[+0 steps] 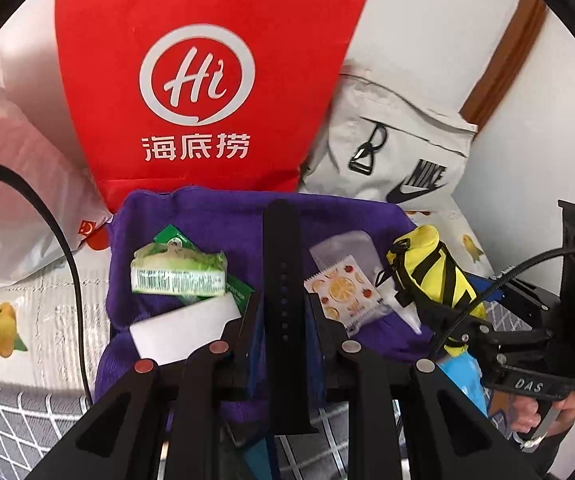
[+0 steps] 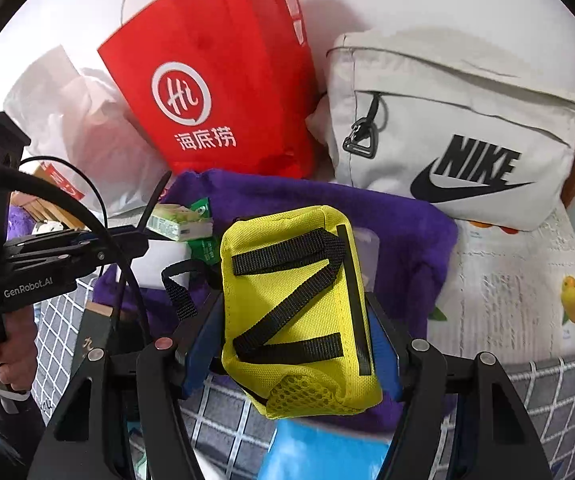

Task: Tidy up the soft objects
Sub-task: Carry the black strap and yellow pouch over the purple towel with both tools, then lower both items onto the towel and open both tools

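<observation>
Between the right claw's [image 2: 293, 320] clamped pads, yellow pouch [image 2: 299, 312]; left claw [image 1: 283, 312] pinching black strap [image 1: 283, 280].

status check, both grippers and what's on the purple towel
Left gripper shut on black strap. Right gripper shut on yellow pouch. Purple towel below holds green tissue pack, orange-print packet.

The tissue pack [image 1: 178, 271] lies on the towel [image 1: 215, 216], before the paper bag [image 1: 207, 60].
</observation>
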